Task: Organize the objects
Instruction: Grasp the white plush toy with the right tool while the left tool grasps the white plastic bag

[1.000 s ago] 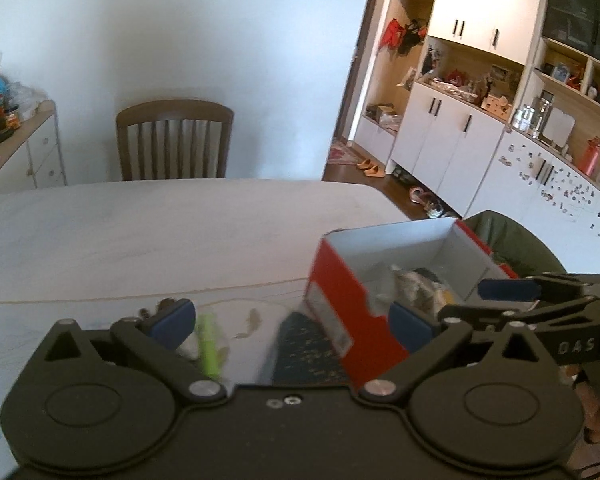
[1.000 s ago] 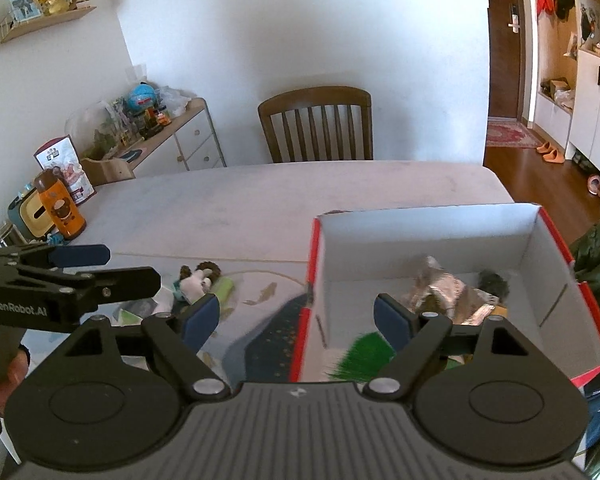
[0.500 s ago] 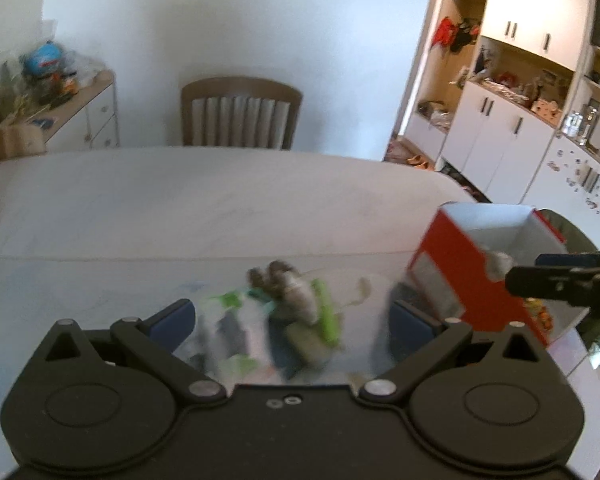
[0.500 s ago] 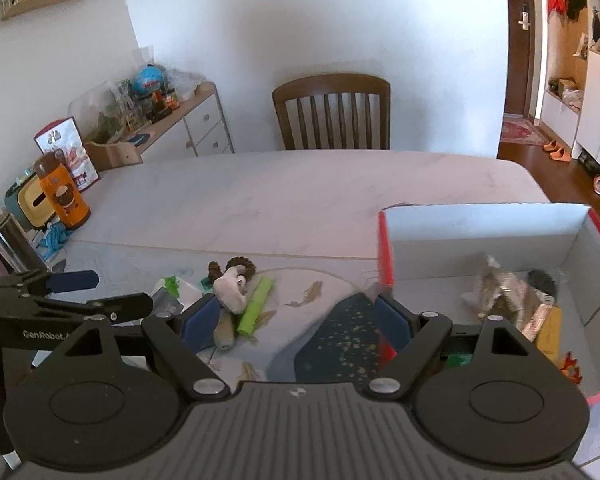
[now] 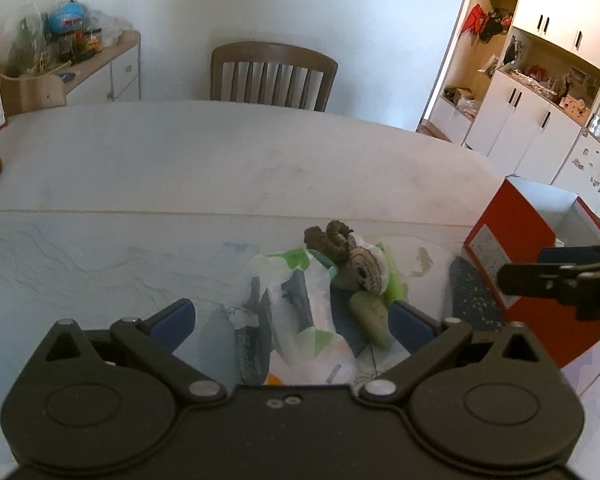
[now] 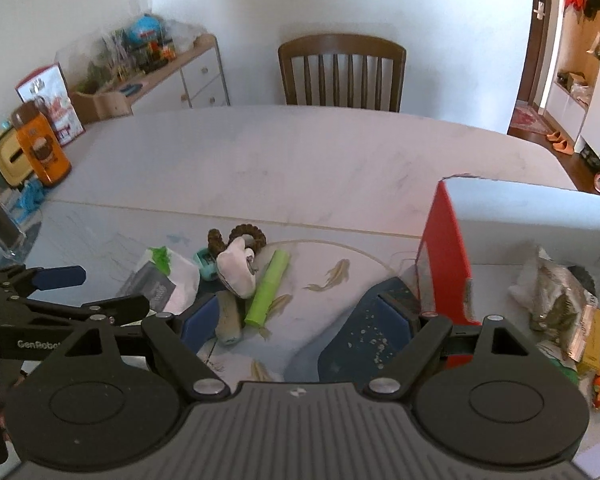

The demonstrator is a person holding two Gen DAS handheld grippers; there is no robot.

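Hovering low over the pale marble-look table (image 5: 220,168), the left gripper (image 5: 292,316) has its blue-padded fingers (image 5: 172,316) spread wide, with nothing pinched between them. Straight ahead of it lies a crinkled white plastic bag with green print (image 5: 300,292), and just beyond that a small white plush sheep with brown curled horns (image 5: 364,264), which rests against the bag's far edge. A grey-green stubby soft piece (image 5: 370,316) lies just beside the right fingertip.

The right gripper (image 6: 296,312) is likewise spread wide and empty, held above a printed table mat with goldfish drawings (image 6: 332,276). From its view the same pile shows more plainly: the plush sheep (image 6: 238,266) lies on its side, touching a bright green plastic tube (image 6: 268,290) that lies flat on the mat beside it. A small teal object (image 6: 205,264) sits against the sheep's other side; what it is cannot be told. The plastic bag (image 6: 176,276) lies near the left gripper's tip, which reaches in from the left edge.

To the right stands an open red cardboard box with a white inside (image 6: 444,264), well apart from the pile. Inside it lie a crumpled silvery foil packet (image 6: 556,296) and a few smaller bits. A brown wooden slat-back chair (image 6: 342,72) stands at the table's far side.
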